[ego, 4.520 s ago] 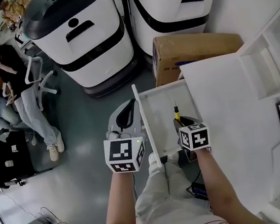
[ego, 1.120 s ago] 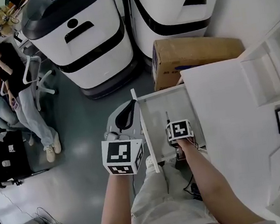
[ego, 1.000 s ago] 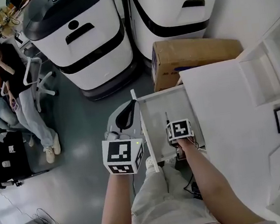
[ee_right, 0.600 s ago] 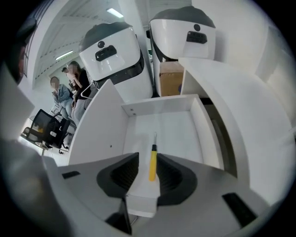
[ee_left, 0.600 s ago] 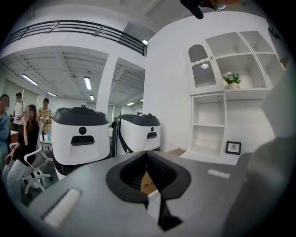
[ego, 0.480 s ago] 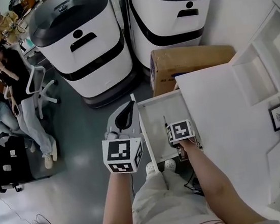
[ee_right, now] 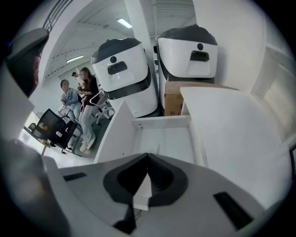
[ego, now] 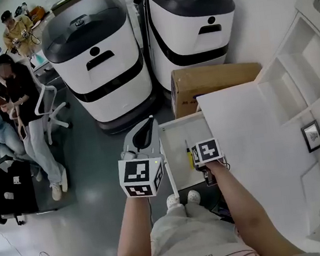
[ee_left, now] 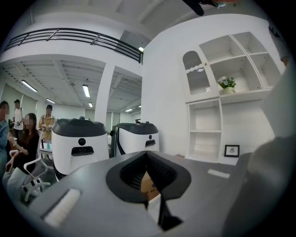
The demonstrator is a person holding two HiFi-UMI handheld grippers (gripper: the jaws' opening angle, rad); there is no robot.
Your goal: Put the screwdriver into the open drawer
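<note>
Two white machines (ego: 96, 62) stand on the floor, at 11 o'clock from the drawer.

Left hand-held gripper (ee_left: 147, 152): jaws together, nothing in them. It is held about level just outside the drawer's left wall, at its 9 o'clock.

Open drawer (ego: 175, 143) juts from the edge of the white worktop (ego: 248, 130).

Screwdriver (ego: 189, 157) lies on the drawer floor near the right side, thin shaft toward 12 o'clock.

Right hand-held gripper (ee_right: 147, 156): over the drawer at the screwdriver's 3 o'clock, pointing steeply down. Its jaws have just closed and now meet, nothing between them.

Cardboard box (ego: 212, 82) sits on the floor at the drawer's 12 o'clock.
</note>
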